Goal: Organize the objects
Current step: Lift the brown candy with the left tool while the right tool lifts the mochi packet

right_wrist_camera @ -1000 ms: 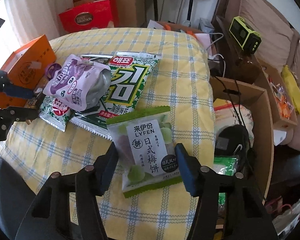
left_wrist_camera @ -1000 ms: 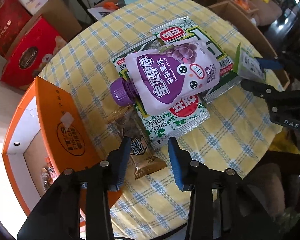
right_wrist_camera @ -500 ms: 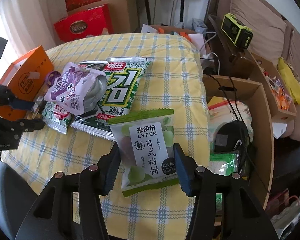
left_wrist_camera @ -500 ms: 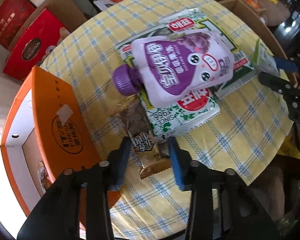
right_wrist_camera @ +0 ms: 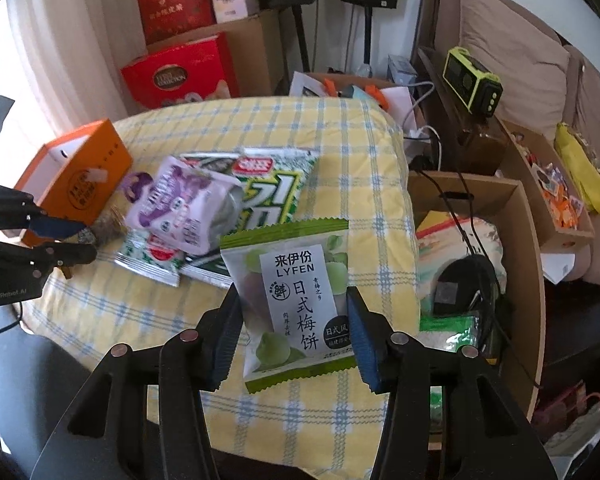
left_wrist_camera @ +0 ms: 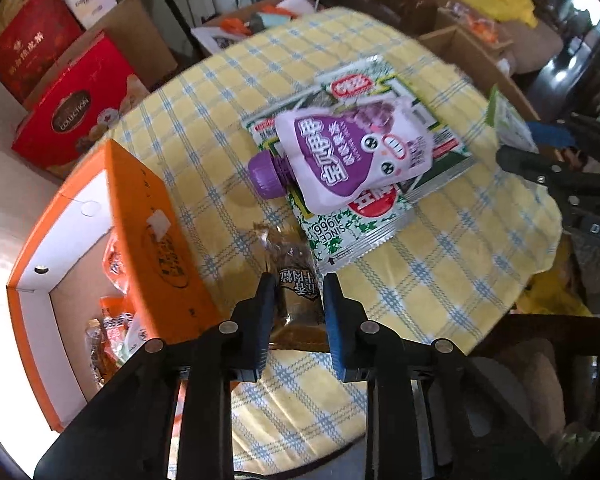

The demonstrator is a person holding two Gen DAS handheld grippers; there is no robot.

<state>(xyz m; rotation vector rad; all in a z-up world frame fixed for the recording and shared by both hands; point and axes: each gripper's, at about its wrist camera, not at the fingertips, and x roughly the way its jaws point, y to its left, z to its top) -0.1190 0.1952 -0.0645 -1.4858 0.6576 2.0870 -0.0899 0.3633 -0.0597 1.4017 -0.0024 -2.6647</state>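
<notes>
Holding now: we have one snack in each gripper, both held just above the table (left_wrist_camera: pixel 228 92).
Left gripper (left_wrist_camera: pixel 298 300): its jaws have just been closing and now pinch the small brown snack packet (left_wrist_camera: pixel 296 280) across its width, near the table's edge beside the orange box (left_wrist_camera: pixel 156 232).
Why there: the orange box stands open at that edge with packets already inside, so we judge the brown packet is bound for it.
Right gripper (right_wrist_camera: pixel 294 320): clamped on the sides of the green plum-cake bag (right_wrist_camera: pixel 296 300), which hangs upright with its label facing the camera, at the opposite edge of the table.
Why so: we grip the bag by its sides so it stays flat and does not fold.
Still lying mid-table: the purple jelly pouch (left_wrist_camera: pixel 356 152) rests on top of the seaweed packs (left_wrist_camera: pixel 352 224), its cap pointing toward the orange box.
Next, in our view: carry the brown packet over the box's opening.
</notes>
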